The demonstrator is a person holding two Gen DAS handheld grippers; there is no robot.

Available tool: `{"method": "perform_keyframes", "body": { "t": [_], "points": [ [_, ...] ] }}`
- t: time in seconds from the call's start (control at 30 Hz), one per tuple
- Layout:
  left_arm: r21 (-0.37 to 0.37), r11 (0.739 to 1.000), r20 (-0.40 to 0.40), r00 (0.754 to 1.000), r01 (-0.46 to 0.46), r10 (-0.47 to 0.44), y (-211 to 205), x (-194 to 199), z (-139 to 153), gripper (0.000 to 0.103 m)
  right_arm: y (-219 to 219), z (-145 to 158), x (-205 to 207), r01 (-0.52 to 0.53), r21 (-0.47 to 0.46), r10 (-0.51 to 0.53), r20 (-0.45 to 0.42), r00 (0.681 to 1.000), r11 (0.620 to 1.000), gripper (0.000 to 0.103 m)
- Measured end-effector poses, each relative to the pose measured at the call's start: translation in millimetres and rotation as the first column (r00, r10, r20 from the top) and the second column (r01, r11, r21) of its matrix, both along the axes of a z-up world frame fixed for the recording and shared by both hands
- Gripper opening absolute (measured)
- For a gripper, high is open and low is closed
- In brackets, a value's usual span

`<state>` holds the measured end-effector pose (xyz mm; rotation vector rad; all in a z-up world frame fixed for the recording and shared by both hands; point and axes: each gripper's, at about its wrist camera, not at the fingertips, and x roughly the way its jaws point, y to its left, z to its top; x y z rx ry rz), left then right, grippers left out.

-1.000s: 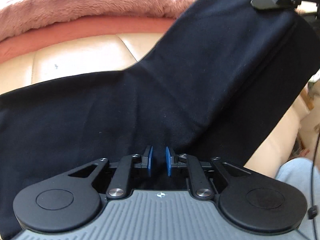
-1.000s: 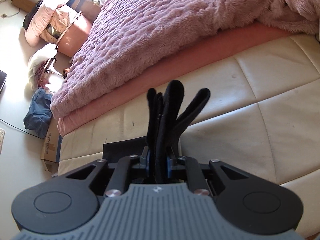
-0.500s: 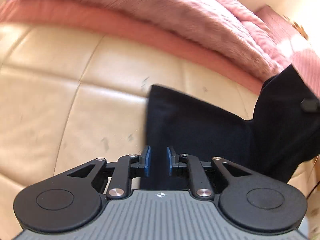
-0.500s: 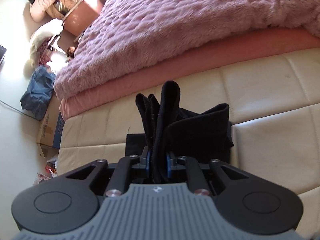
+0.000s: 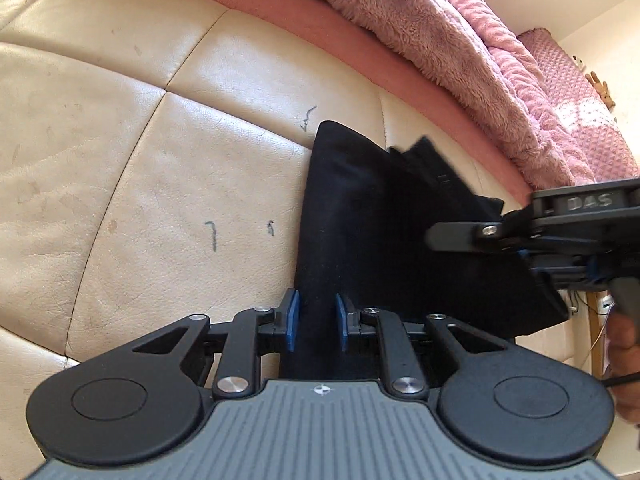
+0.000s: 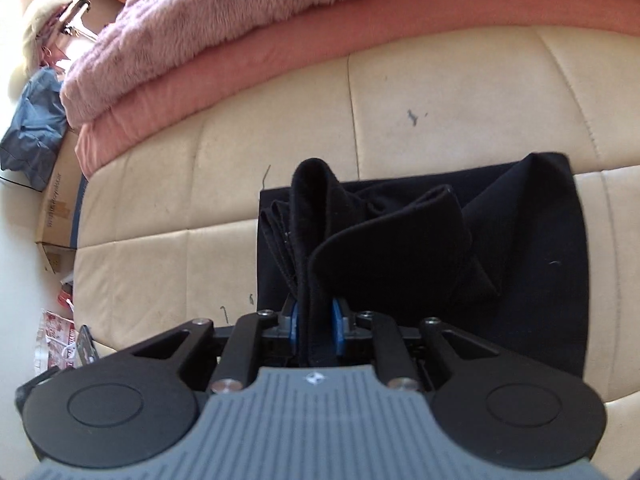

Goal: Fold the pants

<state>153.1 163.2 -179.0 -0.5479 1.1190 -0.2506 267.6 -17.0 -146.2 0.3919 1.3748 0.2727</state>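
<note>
The black pants lie partly folded on the cream leather cushion. My left gripper is open, its blue pads on either side of the fabric's near left edge, low over the cushion. My right gripper is shut on a bunched end of the pants and holds it just above the flat folded layer. The right gripper also shows at the right of the left wrist view, with fabric hanging from it.
A pink furry blanket on a salmon sheet borders the cushion at the back. A cardboard box, a blue bag and clutter lie on the floor to the left.
My right gripper has come down with the held end over the flat part of the pants. My left gripper has swung to the fabric's left edge and dropped closer to the cushion, still open.
</note>
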Motion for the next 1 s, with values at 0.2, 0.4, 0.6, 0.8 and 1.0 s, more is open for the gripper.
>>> {"method": "perform_keyframes", "body": {
  "t": [0.2, 0.4, 0.6, 0.8, 1.0],
  "points": [
    [-0.024, 0.999, -0.002, 1.000, -0.028, 0.028, 8, 0, -1, 0.020, 14, -7, 1, -0.021, 0.032, 0.022, -0.019, 1.000, 0.999, 0.029],
    [-0.052, 0.992, 0.045, 0.992, -0.113, 0.115, 31, -12, 19, 0.021, 5, 2, -9, -0.031, 0.198, 0.036, -0.022, 0.999, 0.980, 0.036],
    [-0.095, 0.992, 0.088, 0.992, -0.081, 0.089, 22, -7, 35, 0.045, -25, 46, -20, -0.073, 0.134, 0.052, 0.150, 0.987, 0.988, 0.038],
    [-0.069, 0.995, 0.083, 0.994, -0.072, 0.077, -1, 13, 18, 0.052, -85, 36, -37, -0.044, -0.038, 0.052, 0.235, 0.971, 0.998, 0.030],
    [-0.007, 1.000, 0.110, 0.994, -0.027, 0.028, -18, 25, 6, 0.056, -120, 5, -55, -0.046, -0.125, 0.081, 0.287, 0.954, 0.991, 0.010]
  ]
}}
